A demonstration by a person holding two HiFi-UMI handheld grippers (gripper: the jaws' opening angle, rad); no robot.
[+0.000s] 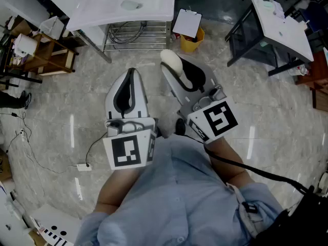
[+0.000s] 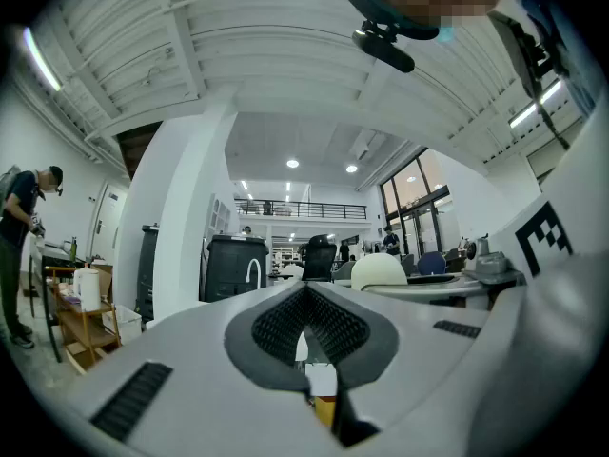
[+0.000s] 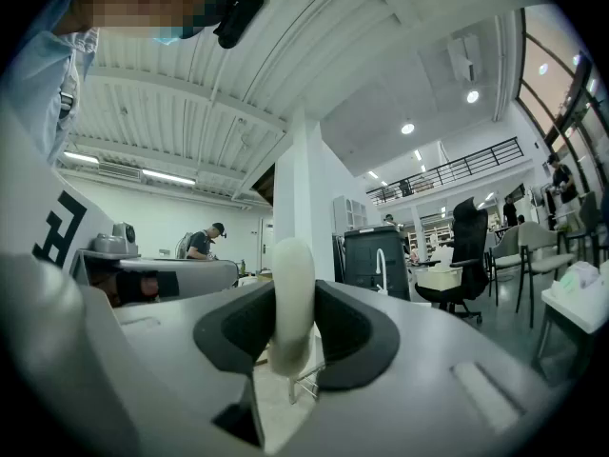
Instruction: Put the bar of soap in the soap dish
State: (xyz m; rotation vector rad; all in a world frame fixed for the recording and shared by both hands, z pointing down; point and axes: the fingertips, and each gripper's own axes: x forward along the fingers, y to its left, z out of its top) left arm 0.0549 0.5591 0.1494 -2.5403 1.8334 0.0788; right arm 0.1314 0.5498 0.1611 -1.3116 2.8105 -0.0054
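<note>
The fingers (image 3: 354, 333) of the right gripper (image 3: 291, 324) are closed on the bar of soap (image 3: 289, 298). It is a cream, rounded bar that stands on its edge between the dark pads and sticks out past the tips. The fingers (image 2: 274, 329) of the left gripper (image 2: 306, 303) are pressed together, with nothing between them. Both grippers are held level in front of the person's light blue shirt (image 1: 174, 188), side by side and a little apart, above a pale stone-like floor (image 1: 61, 122). Ahead of them stands a white table (image 1: 154, 4). On it lies a small pale green oval thing (image 1: 131, 5), and I cannot tell if this is the soap dish. The soap is in the air, well apart from that table. Near the table there is a yellow bin (image 1: 193, 41) with a white board (image 1: 186, 22) on top of it.
</note>
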